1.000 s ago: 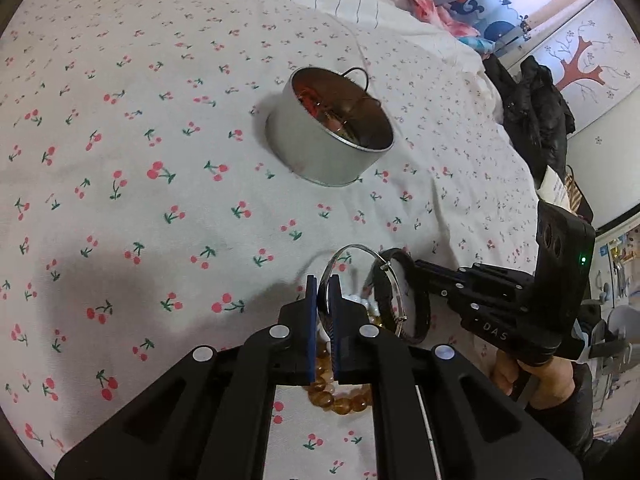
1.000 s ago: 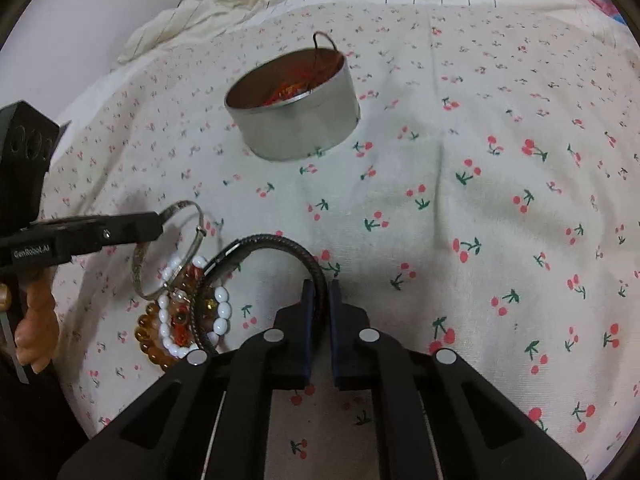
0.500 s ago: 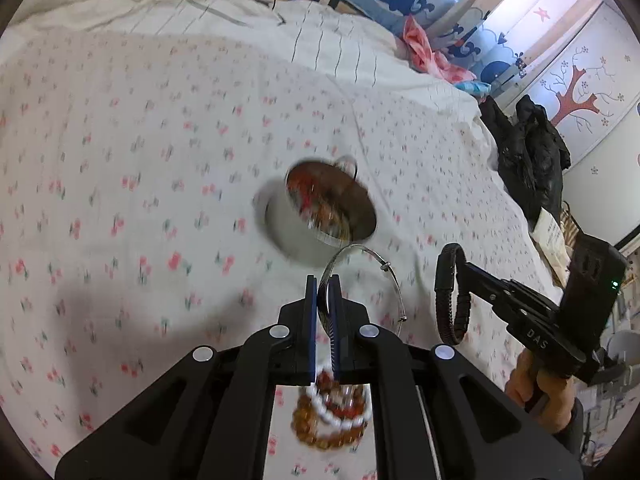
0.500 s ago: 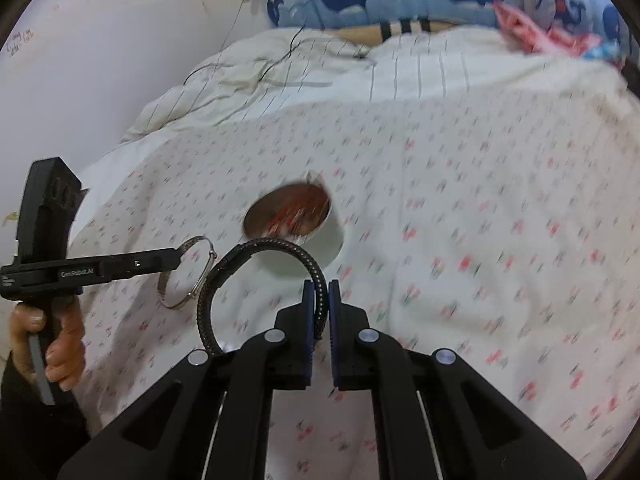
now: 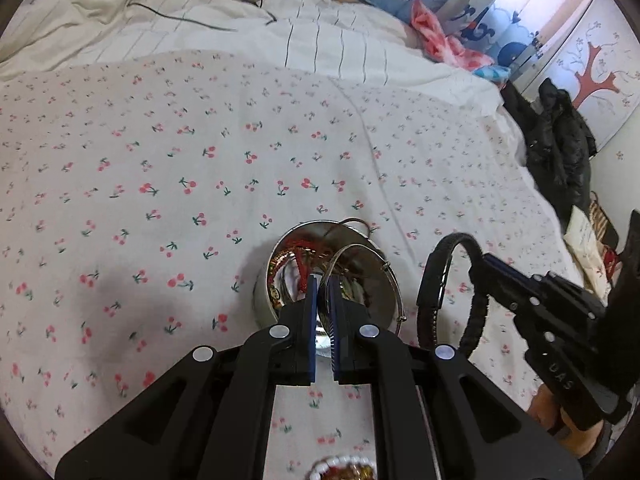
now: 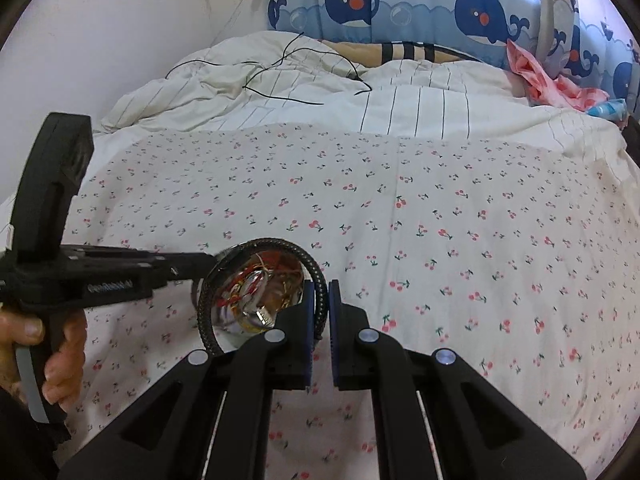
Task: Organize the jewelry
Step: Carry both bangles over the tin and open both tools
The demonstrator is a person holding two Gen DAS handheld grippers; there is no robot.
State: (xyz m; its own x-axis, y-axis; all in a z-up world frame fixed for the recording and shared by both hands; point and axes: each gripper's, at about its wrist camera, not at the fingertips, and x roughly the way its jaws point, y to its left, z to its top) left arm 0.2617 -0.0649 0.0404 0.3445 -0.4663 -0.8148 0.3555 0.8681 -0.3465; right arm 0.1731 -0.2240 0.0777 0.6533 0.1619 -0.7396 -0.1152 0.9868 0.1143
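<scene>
The left gripper (image 5: 323,292) pinches a thin silver bangle (image 5: 390,276) between its blue pads, holding it over the open mouth of the round metal tin (image 5: 266,300), which sits on the cherry-print bedspread (image 5: 200,160) and already holds red cord and gold pieces. To its right, the right gripper (image 6: 319,300) is closed on a black braided bracelet (image 6: 256,248), held upright in the air just beside the tin's rim. A white bead bracelet (image 5: 340,462) with amber beads lies on the bedspread at the near edge, under the left gripper.
</scene>
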